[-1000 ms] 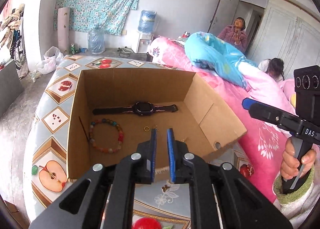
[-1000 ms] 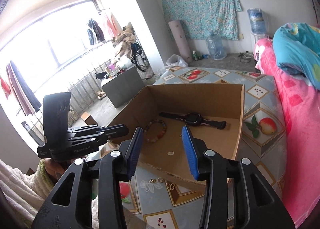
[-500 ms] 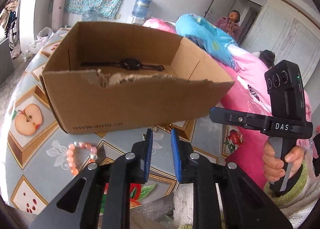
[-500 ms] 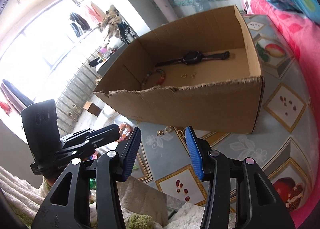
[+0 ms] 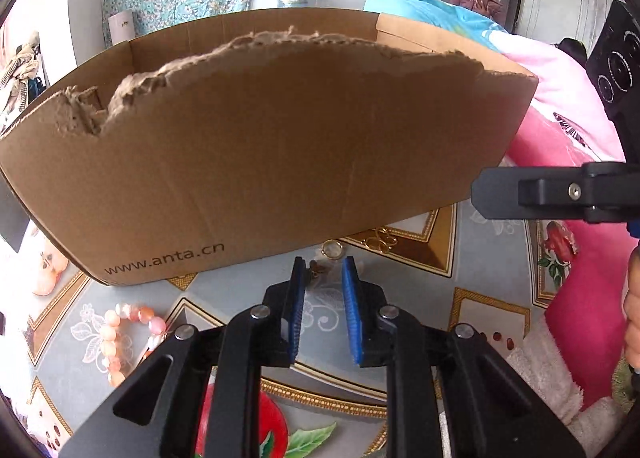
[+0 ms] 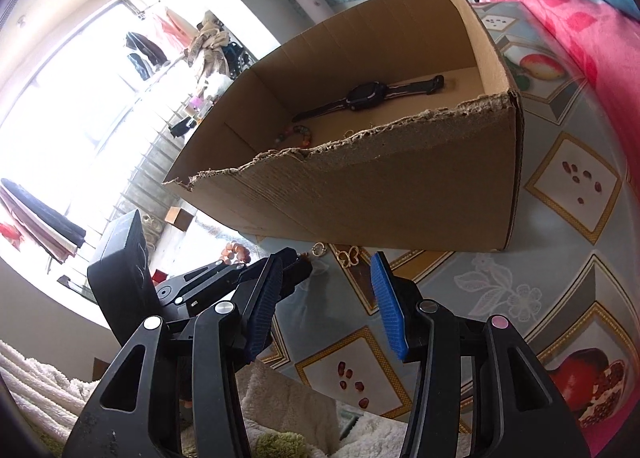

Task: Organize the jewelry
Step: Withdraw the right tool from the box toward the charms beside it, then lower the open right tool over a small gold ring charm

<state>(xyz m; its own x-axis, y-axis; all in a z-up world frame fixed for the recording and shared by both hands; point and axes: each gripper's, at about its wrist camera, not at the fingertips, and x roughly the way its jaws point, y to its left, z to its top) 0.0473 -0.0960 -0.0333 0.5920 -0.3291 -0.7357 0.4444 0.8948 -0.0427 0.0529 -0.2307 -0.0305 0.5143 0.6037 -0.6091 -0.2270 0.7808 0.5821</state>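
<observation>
Cardboard box (image 5: pixel 256 145) now towers beyond the lowered left claw (image 5: pixel 323 290), whose narrow, empty jaws bracket a small earring (image 5: pixel 316 266) for pickup. Right claw (image 6: pixel 326 290), half open and empty, has dropped near the butterfly charm (image 6: pixel 349 256).

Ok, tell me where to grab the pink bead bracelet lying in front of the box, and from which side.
Pinch one stretch of the pink bead bracelet across its strand, one finger inside the loop, one outside, coming from above. It lies flat on the tablecloth, so a sideways approach would likely only push it. Its far arc shows clear of the cardboard box.
</observation>
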